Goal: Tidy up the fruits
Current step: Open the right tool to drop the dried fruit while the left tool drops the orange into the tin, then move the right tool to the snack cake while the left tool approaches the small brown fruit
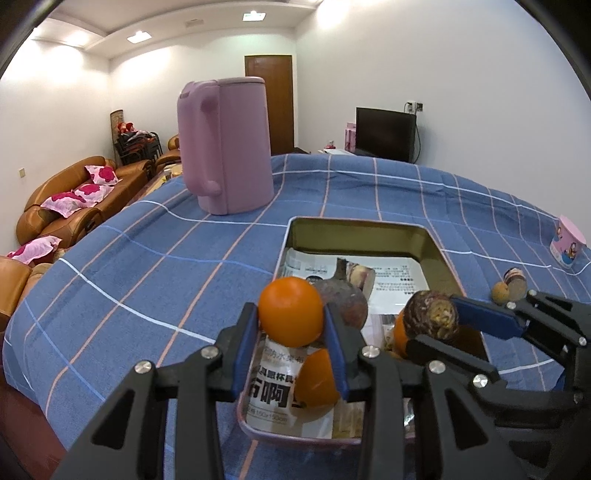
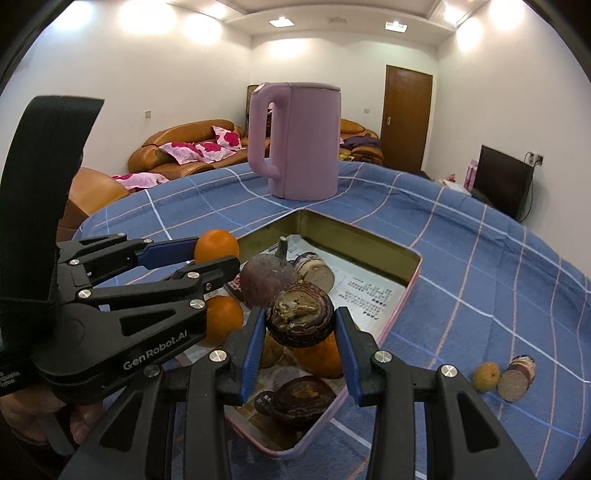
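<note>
Tin tray (image 1: 432, 240) on the bench holds printed paper, a dark round fruit (image 1: 343, 299) and more oranges. Left gripper (image 1: 291, 321) pinches an orange (image 1: 290, 312) above the tray; right gripper (image 2: 301, 325) pinches a brown mottled fruit (image 2: 300, 318). Only the right wrist view shows a second mottled fruit (image 2: 301, 400) lying at the tray's near corner.

White walls (image 1: 461, 74), white stepped ceiling (image 1: 166, 18) with recessed square ceiling lights (image 1: 139, 36) lit; bright glare patches high on walls. Brown wooden door (image 1: 269, 99) closed at far end. Brown leather sofa (image 1: 77, 195) along left wall, pink floral cushions (image 1: 79, 195) on it. Dark stacked chairs (image 1: 138, 146) in far corner. Black TV (image 1: 385, 133) on low white stand, wall socket (image 1: 413, 107) above, cable hanging. Foreground table under blue checked tablecloth (image 1: 147, 266).
</note>
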A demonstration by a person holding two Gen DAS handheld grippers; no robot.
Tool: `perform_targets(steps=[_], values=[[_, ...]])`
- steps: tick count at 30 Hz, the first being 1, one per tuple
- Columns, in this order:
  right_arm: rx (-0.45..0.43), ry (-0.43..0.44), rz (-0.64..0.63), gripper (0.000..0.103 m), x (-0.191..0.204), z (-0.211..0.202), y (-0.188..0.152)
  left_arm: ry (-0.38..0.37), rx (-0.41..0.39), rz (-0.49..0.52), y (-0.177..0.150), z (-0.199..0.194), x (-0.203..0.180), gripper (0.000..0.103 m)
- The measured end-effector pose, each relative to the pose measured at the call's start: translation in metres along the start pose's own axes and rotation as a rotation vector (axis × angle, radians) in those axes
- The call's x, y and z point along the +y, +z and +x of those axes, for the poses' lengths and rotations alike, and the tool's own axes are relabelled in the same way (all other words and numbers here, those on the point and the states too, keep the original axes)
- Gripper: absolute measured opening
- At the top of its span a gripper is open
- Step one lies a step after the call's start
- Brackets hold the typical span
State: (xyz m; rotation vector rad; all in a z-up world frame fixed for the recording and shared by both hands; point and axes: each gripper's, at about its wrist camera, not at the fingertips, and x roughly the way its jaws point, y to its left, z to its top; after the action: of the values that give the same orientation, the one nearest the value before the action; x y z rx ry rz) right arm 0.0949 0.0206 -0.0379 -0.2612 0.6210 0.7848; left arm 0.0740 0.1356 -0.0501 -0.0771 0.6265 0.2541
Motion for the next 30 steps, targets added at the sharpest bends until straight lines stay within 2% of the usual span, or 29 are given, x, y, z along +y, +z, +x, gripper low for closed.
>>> perform_targets(steps=[2, 4, 6, 9, 13, 17, 20, 24, 30], values=[[0.012, 0.013, 0.010, 0.040, -0.002, 0.002, 0.000, 0.016, 0.001, 0.000, -0.001, 0.000, 0.001, 0.047], [0.017, 0.031, 0.023, 0.041, -0.004, 0.003, -0.001, 0.030, -0.005, -0.016, -0.001, -0.002, 0.004, 0.066], [-0.001, 0.041, 0.038, 0.045, -0.007, -0.001, -0.002, 0.038, -0.022, -0.034, -0.001, -0.007, 0.009, 0.075], [-0.019, 0.040, 0.048, 0.055, -0.011, -0.006, -0.002, 0.037, -0.037, -0.040, 0.000, -0.014, 0.010, 0.081], [-0.048, 0.010, 0.020, 0.057, -0.012, -0.020, -0.005, 0.033, -0.065, -0.027, 0.003, -0.025, 0.001, 0.096], [-0.075, -0.046, 0.010, 0.057, -0.027, -0.041, -0.009, 0.018, -0.088, -0.005, 0.007, -0.035, -0.013, 0.098], [-0.081, -0.120, 0.017, 0.057, -0.051, -0.057, -0.013, 0.003, -0.099, 0.011, 0.010, -0.039, -0.027, 0.098], [-0.056, -0.268, 0.080, 0.057, -0.098, -0.069, -0.024, -0.019, -0.104, 0.037, 0.014, -0.040, -0.050, 0.099], [0.002, -0.368, 0.169, 0.057, -0.146, -0.062, -0.040, -0.052, -0.104, 0.111, 0.016, -0.035, -0.095, 0.099]])
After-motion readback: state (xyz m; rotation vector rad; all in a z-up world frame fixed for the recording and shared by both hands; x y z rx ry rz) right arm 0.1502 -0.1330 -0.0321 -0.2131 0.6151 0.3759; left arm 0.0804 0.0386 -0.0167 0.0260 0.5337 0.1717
